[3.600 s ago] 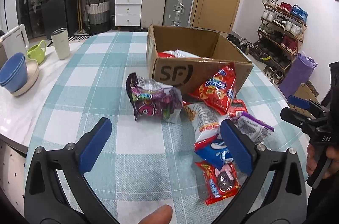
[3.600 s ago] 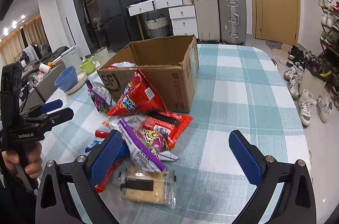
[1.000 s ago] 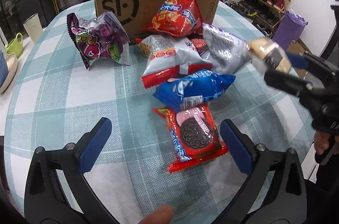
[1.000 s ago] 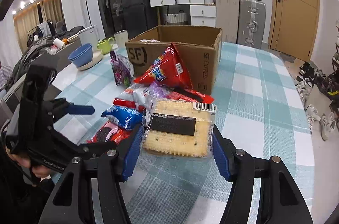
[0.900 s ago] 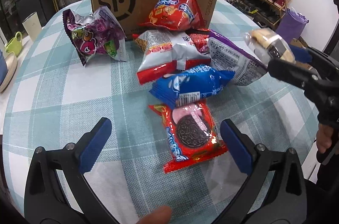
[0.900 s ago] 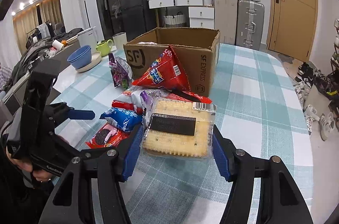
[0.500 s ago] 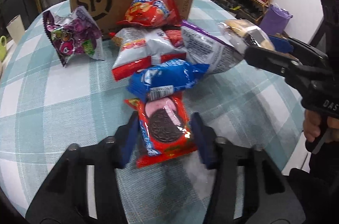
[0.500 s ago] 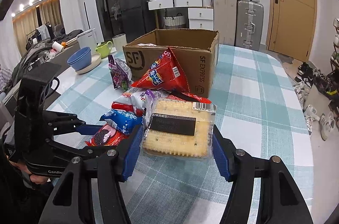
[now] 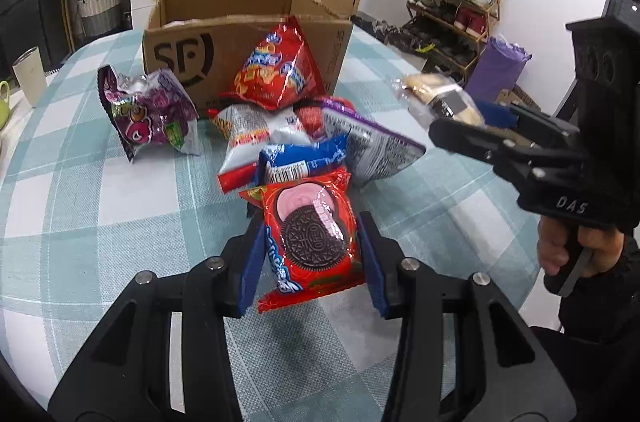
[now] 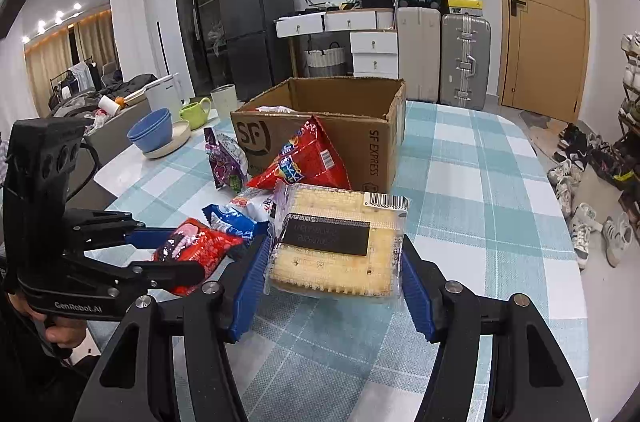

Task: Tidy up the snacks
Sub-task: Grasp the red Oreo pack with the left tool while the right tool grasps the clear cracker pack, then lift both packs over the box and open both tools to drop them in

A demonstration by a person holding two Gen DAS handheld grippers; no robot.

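The left gripper [image 9: 310, 256] is closed on a red Oreo pack [image 9: 310, 236], its blue pads pressed against both long sides of the pack; whether the pack is clear of the table [image 9: 100, 206] or touching it I cannot tell. The right gripper [image 10: 334, 274] is clamped on a clear-wrapped cracker pack [image 10: 336, 246], held above the checked cloth at the right of the pile. Just beyond the Oreo pack lies a blue pack [image 9: 296, 162], and touching it on the left is a white-and-red bag [image 9: 250, 134]. To the right of the blue pack a silver bag with a purple edge [image 9: 368, 146] leans on the heap. Farther back a red chip bag [image 9: 276, 70] stands against the front wall of the open cardboard box [image 9: 180, 50], which sits at the far middle of the table. A purple candy bag [image 9: 148, 110] lies apart on the left, near the box's left corner. At the far left edge stand a cup [image 9: 28, 78], blue bowls [image 10: 152, 134] and a green pitcher [image 10: 194, 112].
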